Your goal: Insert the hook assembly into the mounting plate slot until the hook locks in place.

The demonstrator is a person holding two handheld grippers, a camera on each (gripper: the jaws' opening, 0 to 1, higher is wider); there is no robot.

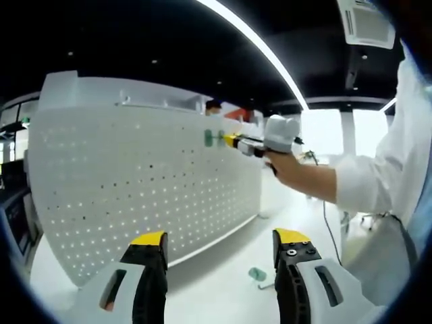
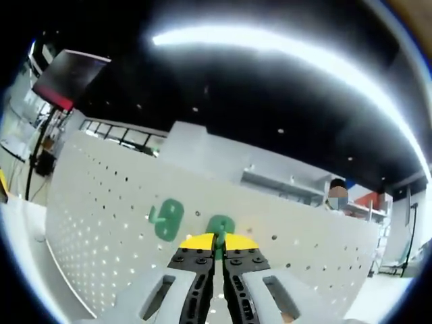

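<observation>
**Q:** Up against the pegboard [image 2: 101,223], what does my right gripper [image 2: 216,244] have?

**A:** Its jaws are pinched nearly together on a green hook [image 2: 221,228], pressed at the board face. A second green hook [image 2: 167,219] already sits on the board just beside it. In the left gripper view I see the right gripper [image 1: 233,140] at the upper part of the pegboard [image 1: 135,182], with my hand [image 1: 287,165] behind it.

**Q:** Which step?

**A:** Insertion, I judge. The hook looks to be at the holes, but I cannot tell whether it has locked. Next calls for a firm seat into the holes, then easing off only once it holds.

**Q:** And my left gripper [image 1: 219,246]?

**A:** Jaws wide apart, nothing between them, held low over the white table [image 1: 202,297].

**Q:** Room to move?

**A:** A spare green hook [image 1: 258,275] lies on the table near the board's foot. Open board lies to either side of the mounted pair; the top edge is well above.
</observation>
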